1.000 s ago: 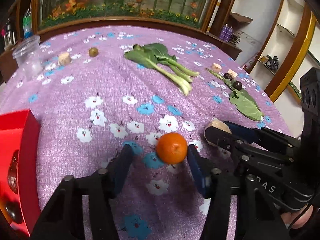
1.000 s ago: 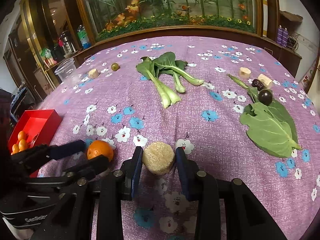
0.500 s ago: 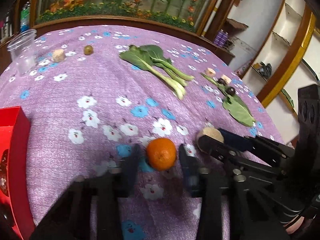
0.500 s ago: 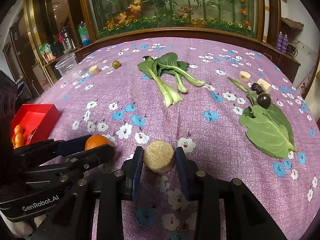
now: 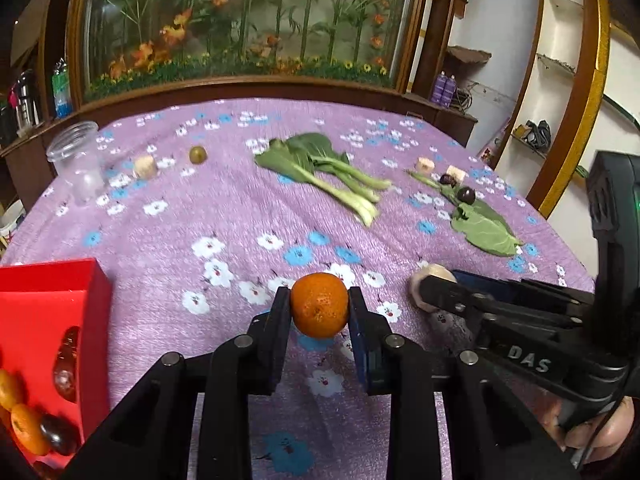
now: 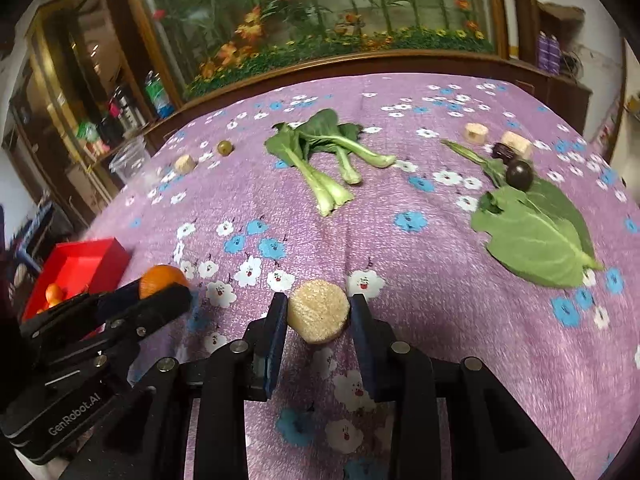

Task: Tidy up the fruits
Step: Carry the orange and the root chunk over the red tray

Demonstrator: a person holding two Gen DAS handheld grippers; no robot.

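With the left gripper (image 5: 319,312) clamped on the round orange tangerine (image 5: 319,310) and the right gripper (image 6: 319,316) clamped on the tan rough-skinned round fruit (image 6: 319,312), carry both level to the red plastic box (image 5: 52,320), releasing only above its floor.

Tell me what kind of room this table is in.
Probably a home living or dining room: a purple floral tablecloth, a big glass case of artificial plants behind it, and wall shelves to one side.

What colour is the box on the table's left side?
Red. The box shows best in the left wrist view.

Wood-framed glass planter wall (image 5: 240,24) at 12 o'clock, curved white shelving (image 5: 568,64) at 2, probably built-in.
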